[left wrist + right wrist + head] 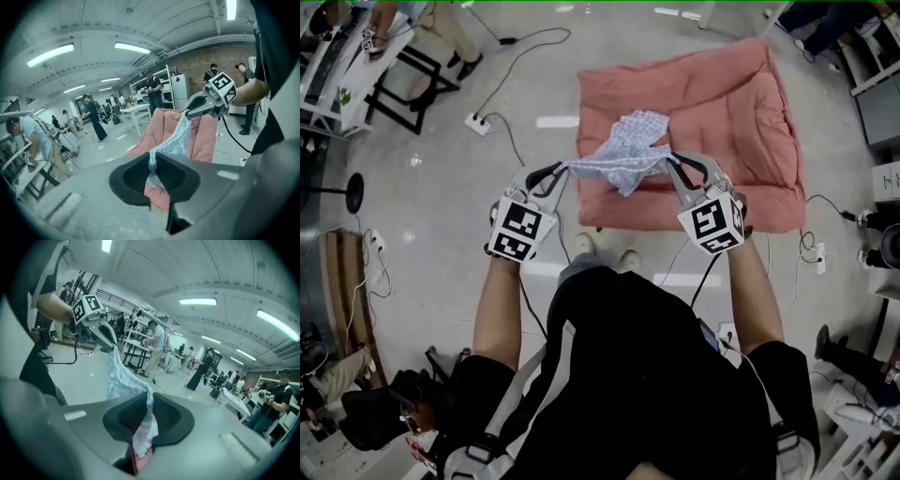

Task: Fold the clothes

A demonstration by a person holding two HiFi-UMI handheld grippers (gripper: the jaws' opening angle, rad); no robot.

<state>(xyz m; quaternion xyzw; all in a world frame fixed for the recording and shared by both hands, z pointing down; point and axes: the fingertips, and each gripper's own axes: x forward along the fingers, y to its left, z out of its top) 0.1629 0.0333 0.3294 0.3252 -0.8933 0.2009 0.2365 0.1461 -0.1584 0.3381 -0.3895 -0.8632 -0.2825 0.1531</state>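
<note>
Spanning left gripper (pixel 563 170) to right gripper (pixel 671 160), edge of garment (pixel 630 142) above pink quilt (pixel 741 103).

Bright, even indoor light from ceiling strip lights (pixel 50 55), pale glare streaks on the glossy floor (pixel 557 121), shadows faint, both gripper views fisheye-bent with dark round vignettes, left tool (pixel 152 172) and right tool (pixel 144 420) soft-focused up close, head view sharp

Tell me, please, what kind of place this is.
Probably a large workshop or lab hall, not a home. A power strip lies on the bare polished floor, white work tables and a shelving rack stand under ceiling strip lights, and a brick wall closes the far end.
</note>
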